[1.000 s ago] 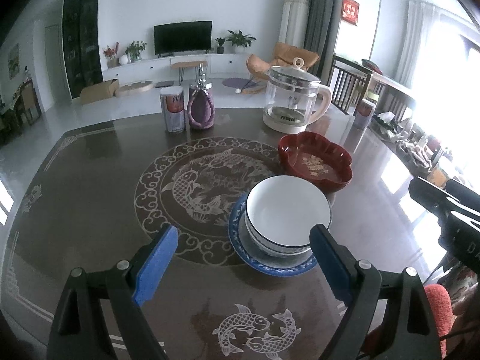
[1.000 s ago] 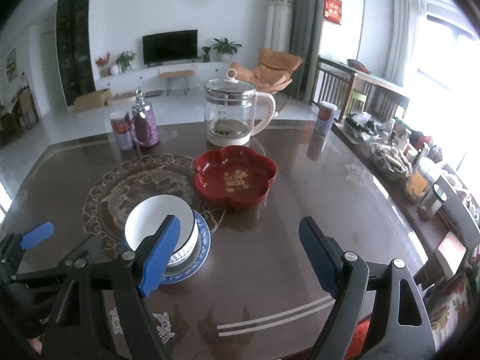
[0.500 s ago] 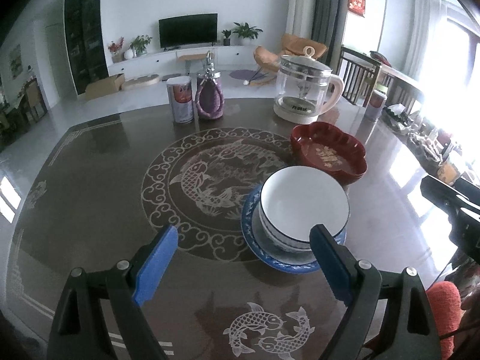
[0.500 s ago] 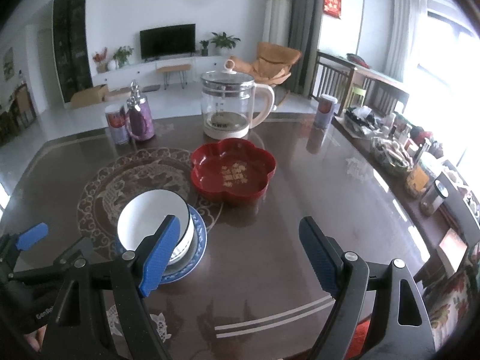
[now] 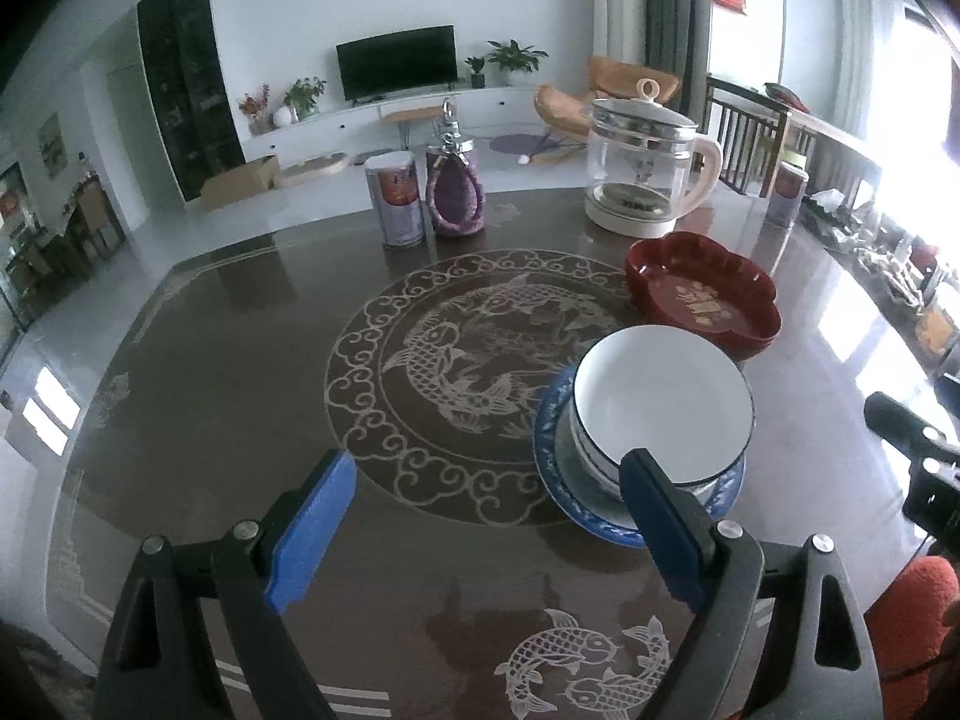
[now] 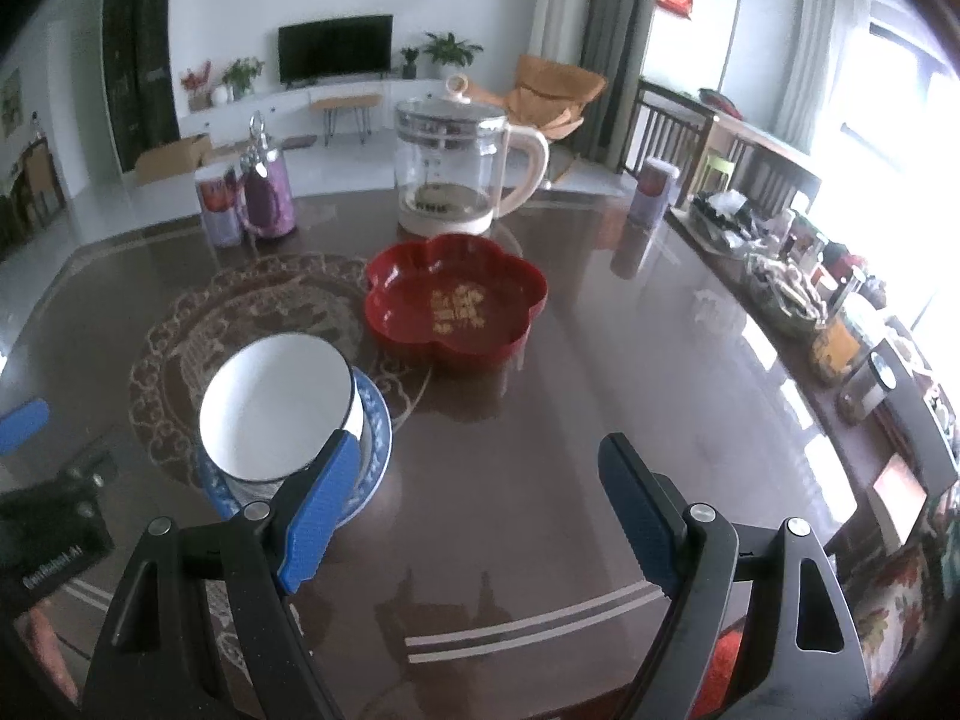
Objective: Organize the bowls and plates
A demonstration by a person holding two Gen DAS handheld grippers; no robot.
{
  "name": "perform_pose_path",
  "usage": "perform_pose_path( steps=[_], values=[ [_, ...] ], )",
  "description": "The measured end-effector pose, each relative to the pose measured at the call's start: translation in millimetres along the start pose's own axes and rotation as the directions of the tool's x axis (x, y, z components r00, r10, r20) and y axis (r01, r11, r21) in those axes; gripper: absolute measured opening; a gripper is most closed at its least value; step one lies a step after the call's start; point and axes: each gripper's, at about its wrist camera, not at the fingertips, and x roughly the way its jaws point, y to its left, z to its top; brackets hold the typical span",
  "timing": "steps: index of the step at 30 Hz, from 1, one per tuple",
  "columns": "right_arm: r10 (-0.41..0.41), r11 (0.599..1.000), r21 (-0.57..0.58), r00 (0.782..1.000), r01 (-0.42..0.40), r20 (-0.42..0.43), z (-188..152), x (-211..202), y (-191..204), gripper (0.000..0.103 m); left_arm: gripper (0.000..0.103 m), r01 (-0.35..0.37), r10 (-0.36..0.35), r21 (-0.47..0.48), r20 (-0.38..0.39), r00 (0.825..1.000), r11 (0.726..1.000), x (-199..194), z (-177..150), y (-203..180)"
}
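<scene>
Left wrist | left tongs (image 5: 489,525) gape empty, finger hides bowl (image 5: 660,402) rim | right tongs (image 6: 474,507) likewise

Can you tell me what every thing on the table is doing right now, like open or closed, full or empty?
white bowl: upright, empty, sitting on the blue plate.
blue plate: flat on the table, under the bowl.
red tray: upright, nothing inside.
glass kettle: lid on, looks empty.
left gripper: open, holding nothing.
right gripper: open, holding nothing.

Glass kettle (image 5: 648,180), tin can (image 5: 394,198) and purple flask (image 5: 454,192) — all on the dark fish-patterned table (image 5: 240,360)
</scene>
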Motion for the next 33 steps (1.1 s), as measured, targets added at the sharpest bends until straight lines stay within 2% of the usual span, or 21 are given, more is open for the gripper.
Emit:
perform_pose_path(
  steps=[19,28,30,31,33],
  values=[
    [0.007,0.997,-0.08,0.998,-0.012,-0.069,-11,13,20,0.084,0.089,-0.043,0.043,-0.003,-0.031,0.999,0.999,10,-2,13],
    [0.007,1.0,-0.009,0.998,-0.008,-0.065,-9,20,-9,0.084,0.089,-0.062,0.062,-0.004,-0.05,0.997,0.998,19,-6,17],
    [0.043,0.999,0.008,0.998,-0.043,-0.054,-9,23,-16,0.084,0.089,-0.036,0.035,-0.021,-0.063,0.997,0.999,25,-6,21],
    [0.079,0.997,0.022,0.995,-0.078,-0.058,-11,29,-22,0.084,0.089,-0.002,-0.001,-0.041,-0.072,0.997,0.999,30,-7,25],
    [0.162,0.985,0.086,0.977,-0.151,-0.14,-17,55,-37,0.084,0.089,0.148,-0.161,-0.126,-0.1,0.982,0.981,48,-12,38]
  ],
)
